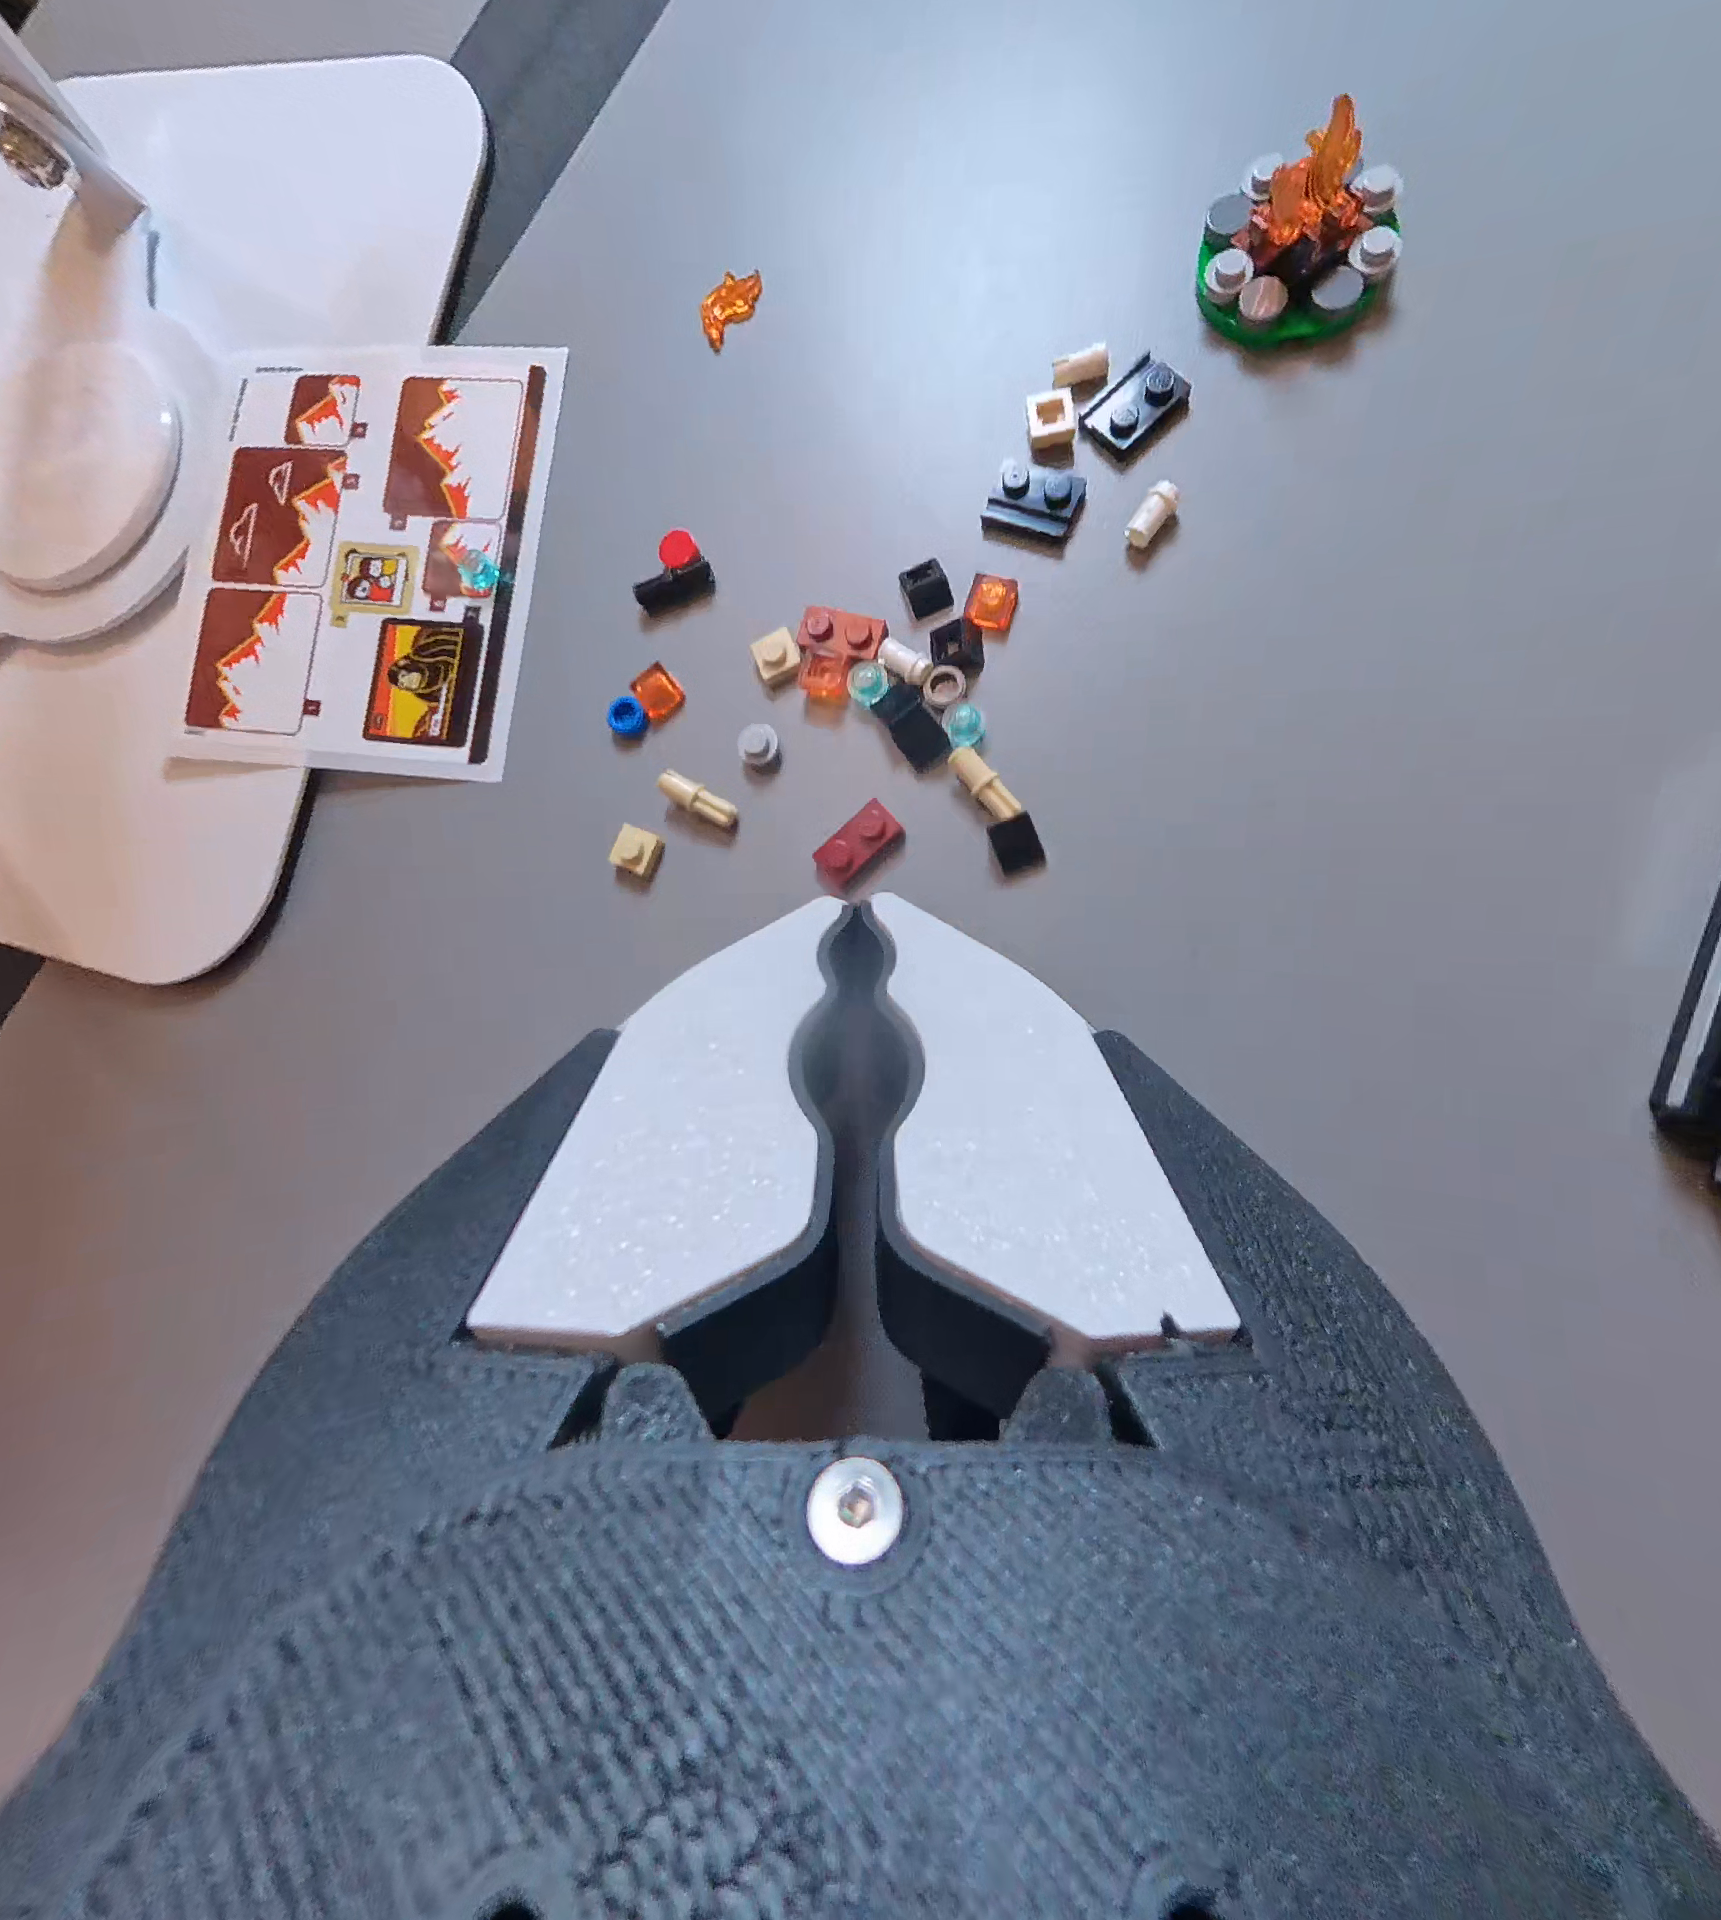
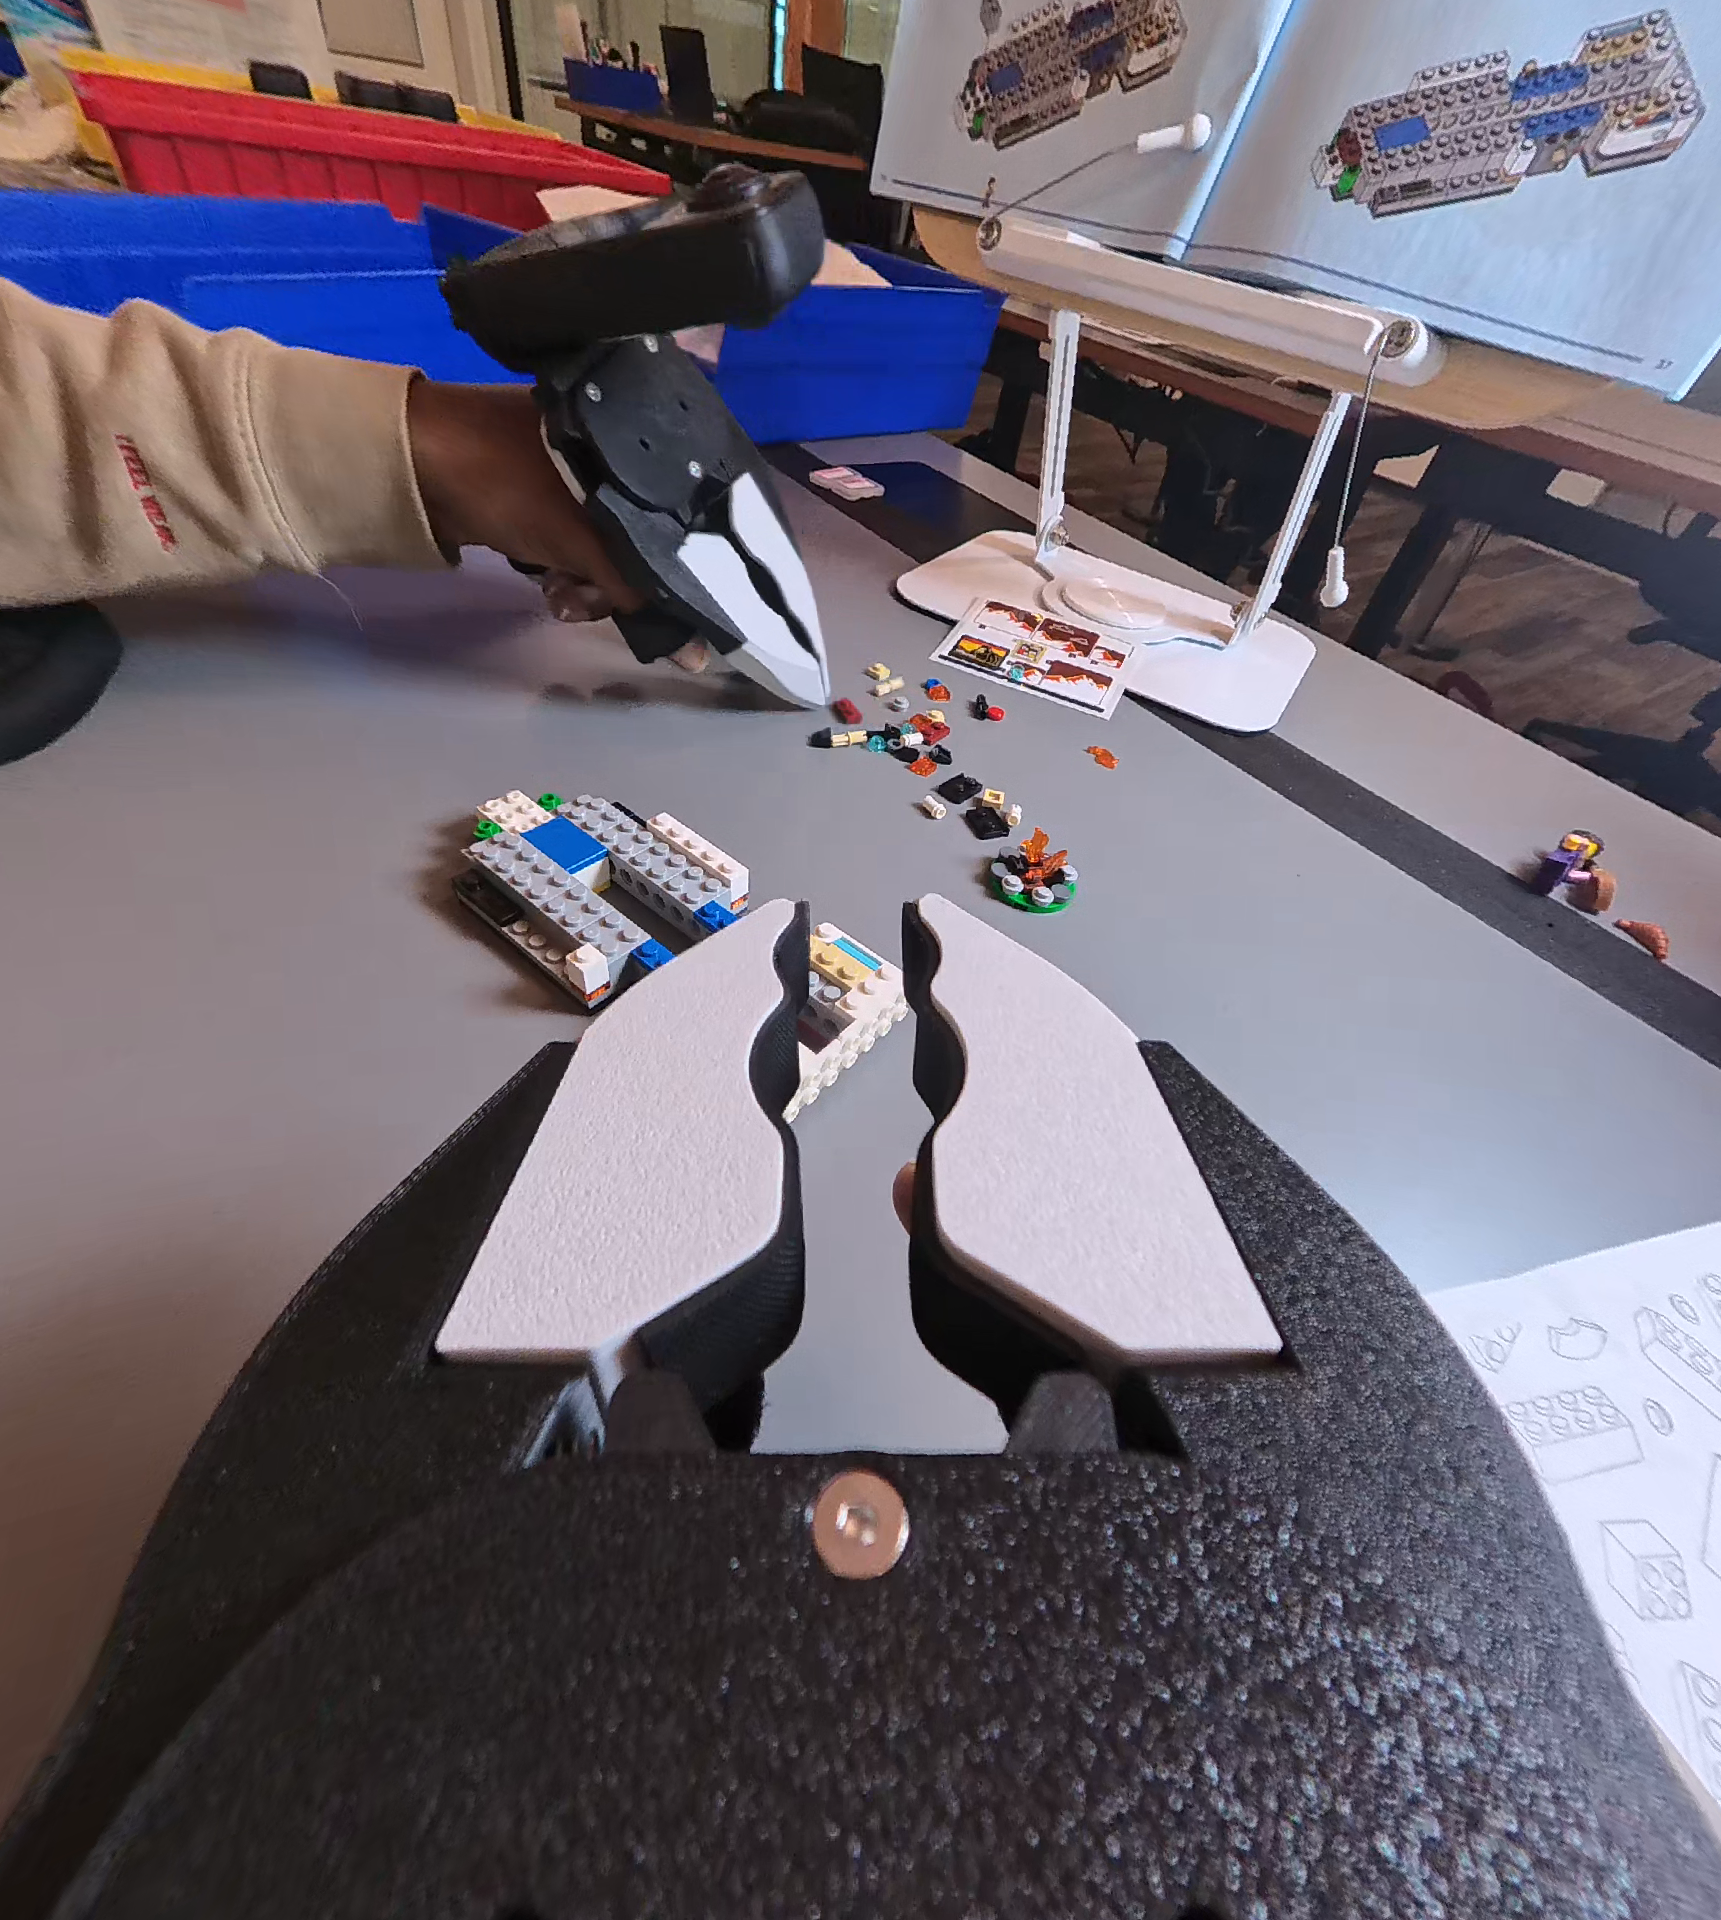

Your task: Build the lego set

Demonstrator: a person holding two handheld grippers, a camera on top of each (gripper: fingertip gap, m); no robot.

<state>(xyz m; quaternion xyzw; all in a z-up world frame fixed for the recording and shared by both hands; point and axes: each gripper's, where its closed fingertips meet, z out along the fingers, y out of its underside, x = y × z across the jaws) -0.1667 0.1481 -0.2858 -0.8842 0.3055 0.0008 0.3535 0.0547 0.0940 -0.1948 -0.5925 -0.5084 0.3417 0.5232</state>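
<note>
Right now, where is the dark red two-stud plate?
In the left wrist view, the dark red plate lies on the grey table just beyond the shut left claw, with a black tile to its right and a tan pin to its left.

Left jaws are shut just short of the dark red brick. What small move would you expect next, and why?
Probably reopening the left gripper and easing forward. Its jaws are shut with nothing between them, tips just short of the dark red brick, which lies loose on the table. This is only a guess.
</note>
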